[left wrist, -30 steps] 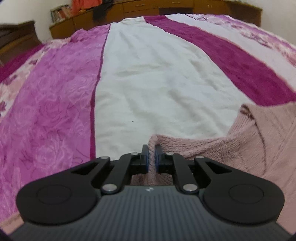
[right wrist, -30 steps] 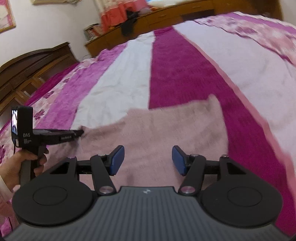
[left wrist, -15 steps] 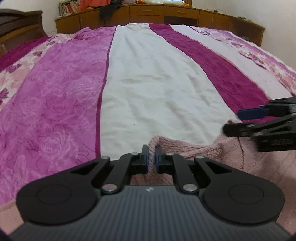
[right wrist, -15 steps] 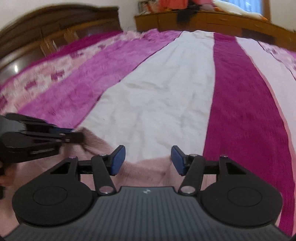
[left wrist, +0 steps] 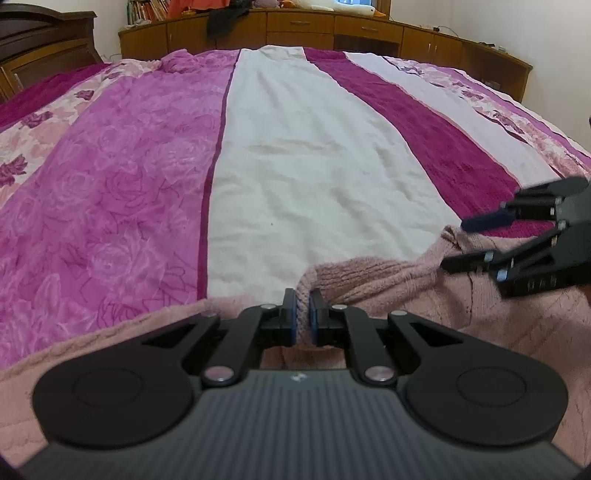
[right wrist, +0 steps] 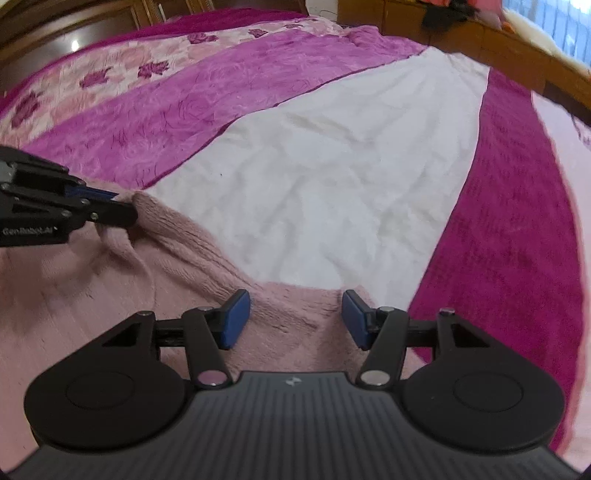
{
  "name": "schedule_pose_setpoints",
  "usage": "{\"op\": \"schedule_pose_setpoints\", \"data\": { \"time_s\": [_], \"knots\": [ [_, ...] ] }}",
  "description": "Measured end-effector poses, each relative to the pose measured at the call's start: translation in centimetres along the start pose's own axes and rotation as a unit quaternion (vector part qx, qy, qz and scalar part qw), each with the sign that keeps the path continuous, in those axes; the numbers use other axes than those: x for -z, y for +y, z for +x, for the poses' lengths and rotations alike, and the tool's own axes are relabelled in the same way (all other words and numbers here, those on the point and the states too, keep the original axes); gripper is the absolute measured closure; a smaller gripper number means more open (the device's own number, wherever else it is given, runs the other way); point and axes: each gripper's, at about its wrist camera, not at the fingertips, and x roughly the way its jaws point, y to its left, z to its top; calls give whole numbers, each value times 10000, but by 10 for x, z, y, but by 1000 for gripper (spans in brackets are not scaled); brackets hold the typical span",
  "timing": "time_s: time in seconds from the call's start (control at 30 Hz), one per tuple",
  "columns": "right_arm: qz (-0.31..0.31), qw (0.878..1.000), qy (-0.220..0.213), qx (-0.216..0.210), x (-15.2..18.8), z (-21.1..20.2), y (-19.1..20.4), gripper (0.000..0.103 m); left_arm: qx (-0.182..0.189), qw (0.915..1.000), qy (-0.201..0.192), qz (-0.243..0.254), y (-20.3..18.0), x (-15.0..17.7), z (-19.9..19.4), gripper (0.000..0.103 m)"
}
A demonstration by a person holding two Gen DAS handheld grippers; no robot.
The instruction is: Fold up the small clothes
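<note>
Now the right tongs (right wrist: 295, 319) have swung over the pink sweater's (right wrist: 92, 295) collar edge, spread wide and grasping nothing. Left tongs (left wrist: 302, 319) stay clenched on it.

The sweater (left wrist: 480, 295) lies on the bed (left wrist: 314, 166), at its near edge. The left gripper (left wrist: 303, 317) sits at the sweater's far left corner, and the right gripper (right wrist: 295, 317) is over its far edge, to the right. Cabinets (left wrist: 314, 33) run behind the bed.

Striped pink-and-white bedspread (left wrist: 295, 177) — low wooden cabinets (left wrist: 303, 31) beyond, pale wall (left wrist: 517, 26), dark headboard (left wrist: 40, 40)
</note>
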Motion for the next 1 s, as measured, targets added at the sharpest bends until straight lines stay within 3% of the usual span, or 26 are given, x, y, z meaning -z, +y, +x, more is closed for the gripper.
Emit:
{"op": "schedule_pose_setpoints", "data": {
  "time_s": [0.07,0.17,0.27,0.37,0.4,0.43,0.5,0.53,0.7,0.83,1.0],
  "knots": [
    [42,9998,-152,92,-2,-5,-5,38,-4,10000,16,5,0,2,-1,93],
    [602,9977,-252,183,-9,-4,-30,38,-18,10000,11,10,1,3,-2,93],
    [1348,9907,206,-5,-11,14,-61,38,9,10000,39,-44,2,4,-3,93],
    [1574,9866,336,-255,-5,23,-71,39,3,10000,58,-3,2,6,-2,93],
    [1612,9857,351,-344,-3,25,-72,47,-2,10000,61,15,2,6,-1,93],
    [1617,9853,332,-430,0,25,-70,68,-6,10000,57,26,2,6,-1,93],
    [1506,9868,233,-553,4,23,-63,88,-34,10000,39,25,1,5,-1,93],
    [1415,9884,133,-526,5,19,-59,92,-50,10000,24,20,1,4,0,93],
    [1310,9894,-616,-101,14,-13,-51,93,-167,9997,-178,60,-1,-5,10,93],
    [1460,9861,-533,584,21,-6,-52,91,-121,9997,-163,-146,-2,-13,21,93],
    [2231,9703,-723,594,35,-17,-57,87,52,9993,-140,-338,6,-13,14,93]
  ]
}}
